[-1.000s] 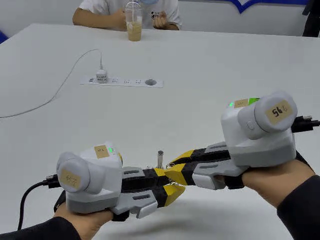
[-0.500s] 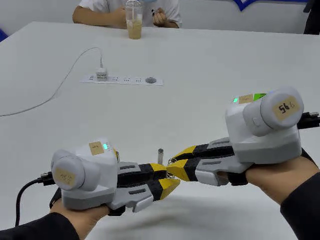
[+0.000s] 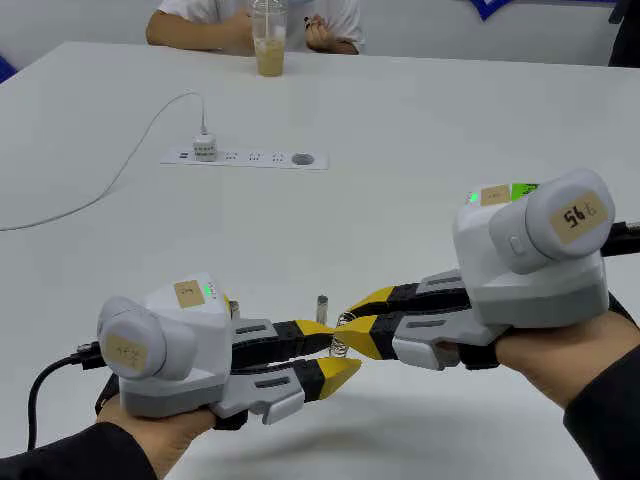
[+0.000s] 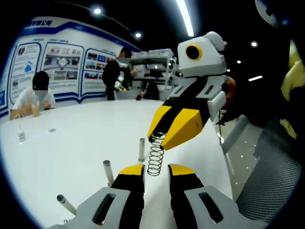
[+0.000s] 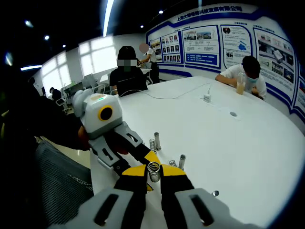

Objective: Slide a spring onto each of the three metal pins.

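Your right claw (image 5: pixel 154 174) pinches one end of the thin silver coil spring (image 4: pixel 155 160), your left claw (image 4: pixel 156 169) is slightly open around the other end, just before the grey metal pins (image 4: pixel 141 149), so a hard squeeze could flick it away.

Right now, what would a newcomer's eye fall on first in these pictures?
First, the two yellow-tipped grippers meeting nose to nose at the near edge of the white table. The right gripper pinches a small spring by its upper end, and the lower end hangs between the open jaws of the left gripper. Just behind them stand metal pins, and at the far end a seated person has a drink cup.
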Available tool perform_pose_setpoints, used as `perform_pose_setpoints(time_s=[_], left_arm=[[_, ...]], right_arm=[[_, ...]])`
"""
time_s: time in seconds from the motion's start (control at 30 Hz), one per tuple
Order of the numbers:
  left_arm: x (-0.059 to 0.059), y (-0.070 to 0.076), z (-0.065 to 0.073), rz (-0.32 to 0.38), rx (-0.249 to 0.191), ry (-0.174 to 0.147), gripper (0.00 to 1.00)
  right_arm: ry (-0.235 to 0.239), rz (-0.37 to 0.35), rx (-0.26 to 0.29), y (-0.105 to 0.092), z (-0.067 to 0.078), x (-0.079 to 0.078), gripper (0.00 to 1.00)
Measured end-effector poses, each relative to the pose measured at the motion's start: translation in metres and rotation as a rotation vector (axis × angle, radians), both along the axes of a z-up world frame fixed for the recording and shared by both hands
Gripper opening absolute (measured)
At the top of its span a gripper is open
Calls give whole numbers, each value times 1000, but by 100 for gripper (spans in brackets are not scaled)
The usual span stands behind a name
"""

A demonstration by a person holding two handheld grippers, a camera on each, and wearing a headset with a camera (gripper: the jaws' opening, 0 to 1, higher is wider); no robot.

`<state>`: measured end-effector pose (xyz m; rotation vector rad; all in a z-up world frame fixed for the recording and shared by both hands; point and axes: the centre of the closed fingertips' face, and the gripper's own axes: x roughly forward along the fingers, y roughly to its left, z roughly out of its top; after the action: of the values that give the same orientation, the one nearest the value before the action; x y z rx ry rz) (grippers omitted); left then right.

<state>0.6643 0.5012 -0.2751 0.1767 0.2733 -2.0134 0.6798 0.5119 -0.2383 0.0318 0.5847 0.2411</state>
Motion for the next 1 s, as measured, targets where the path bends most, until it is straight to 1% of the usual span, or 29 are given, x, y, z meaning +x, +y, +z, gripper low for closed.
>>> perform_pose_setpoints(time_s=[0.27,0.47,0.6,0.7,0.83,1.0], left_arm=[[2,3,-4,8,14,6,27],[3,8,-8,13,28,5,31],[6,14,-10,20,37,5,38],[8,19,-12,25,46,4,40],[12,23,-13,38,53,8,43],[16,27,-11,50,47,13,47]], right_arm=[[-10,-27,-15,-12,6,-3,12],[-16,-52,-27,-23,10,-6,12],[-19,-70,-37,-29,13,-10,12],[-24,-86,-39,-35,16,-12,12],[-32,-112,-47,-46,22,-15,12],[-38,-138,-56,-56,27,-18,12]])
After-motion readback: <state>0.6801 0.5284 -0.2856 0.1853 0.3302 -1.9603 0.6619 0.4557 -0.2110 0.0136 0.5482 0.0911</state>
